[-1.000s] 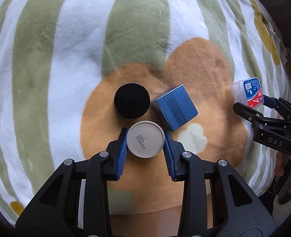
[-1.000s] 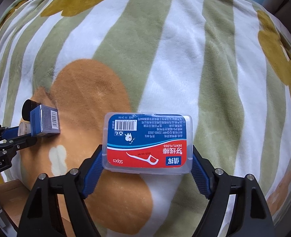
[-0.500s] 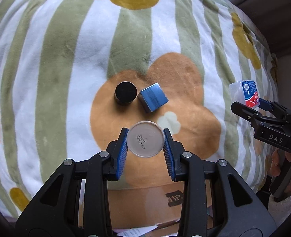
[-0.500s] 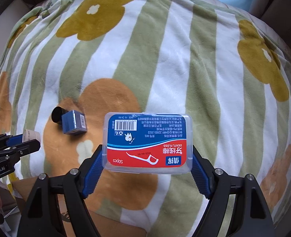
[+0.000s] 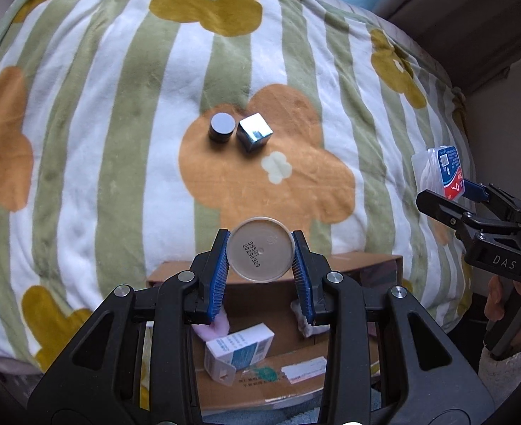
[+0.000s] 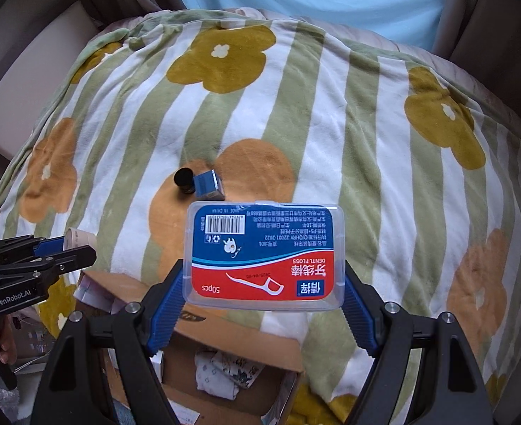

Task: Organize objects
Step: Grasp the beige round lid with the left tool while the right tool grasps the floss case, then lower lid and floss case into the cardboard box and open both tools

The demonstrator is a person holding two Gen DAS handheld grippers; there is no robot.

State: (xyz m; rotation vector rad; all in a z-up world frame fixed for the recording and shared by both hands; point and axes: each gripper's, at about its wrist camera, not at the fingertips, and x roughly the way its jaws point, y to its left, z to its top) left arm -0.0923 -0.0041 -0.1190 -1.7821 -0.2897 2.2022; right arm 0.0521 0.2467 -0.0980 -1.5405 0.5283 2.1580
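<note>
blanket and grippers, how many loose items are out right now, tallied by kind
Round containers: 2, a beige jar in the left gripper and a black-capped jar on the blanket
Boxes: 2, a dental floss box in the right gripper and a small blue box on the blanket
Total: 4
</note>
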